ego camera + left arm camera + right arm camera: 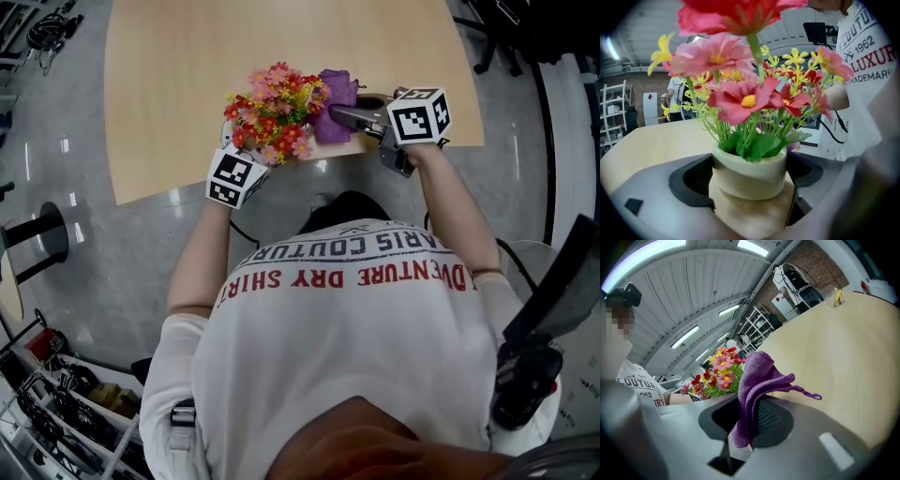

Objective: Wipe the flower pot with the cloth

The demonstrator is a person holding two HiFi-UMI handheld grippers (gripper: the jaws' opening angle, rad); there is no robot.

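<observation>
The person is wearing a white T-shirt (356, 319) lettered in red and black; the left gripper (750, 185) and right gripper (747, 420) are showing grey shells and black-and-white cubes (419, 115).

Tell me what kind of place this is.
Probably a workshop or lab rather than a home: metal shelving racks near a brick wall, strip lights on a ribbed ceiling, and tangled cables beside the floor.

A pale wooden table (187, 84) is set on a glossy grey floor (84, 262), on which bright spots of light are reflected. Overhead, a ribbed white ceiling (693, 291) is lit by strip lights (684, 337) — white shelves (756, 320) are ranged before a brick wall (824, 268).
</observation>
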